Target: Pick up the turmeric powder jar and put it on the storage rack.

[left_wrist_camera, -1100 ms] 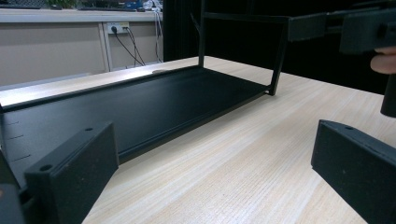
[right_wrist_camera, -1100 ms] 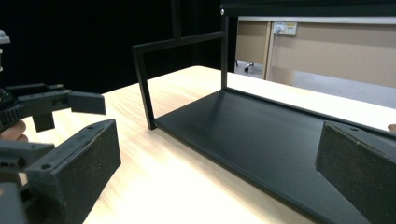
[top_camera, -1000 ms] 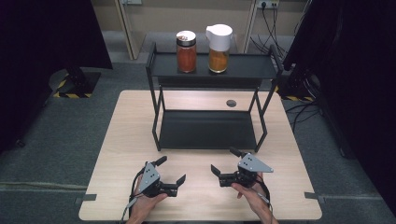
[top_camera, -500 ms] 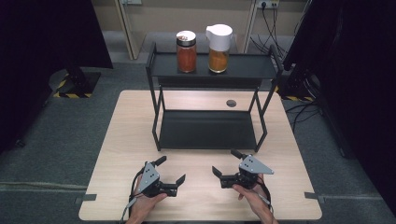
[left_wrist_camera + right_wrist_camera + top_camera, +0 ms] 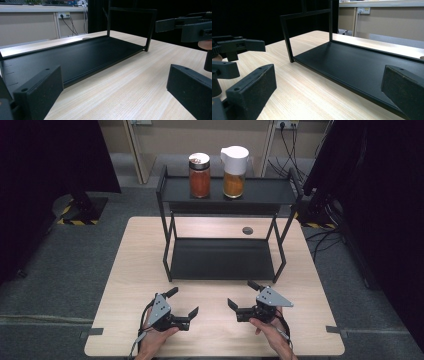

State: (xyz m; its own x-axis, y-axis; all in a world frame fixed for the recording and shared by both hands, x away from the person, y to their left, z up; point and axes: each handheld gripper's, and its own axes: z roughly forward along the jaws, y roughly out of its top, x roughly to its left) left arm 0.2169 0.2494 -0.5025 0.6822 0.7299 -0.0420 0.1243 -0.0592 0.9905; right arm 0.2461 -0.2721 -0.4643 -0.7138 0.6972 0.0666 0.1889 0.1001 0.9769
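Both grippers parked in front of the rack, nothing grabbed

Barely any change from a second ago: left gripper and right gripper stay wide and empty, nearest the rack's bottom shelf; the jars sit untouched up top, so work hasn't started.

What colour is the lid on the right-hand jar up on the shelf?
White: the glass jar of orange powder wears a white plastic lid, clearest in the high view.

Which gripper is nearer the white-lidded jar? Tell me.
Right. The right gripper sits almost straight below the white-lidded jar on the shelf; the left gripper sits farther off to the left. Both are open.
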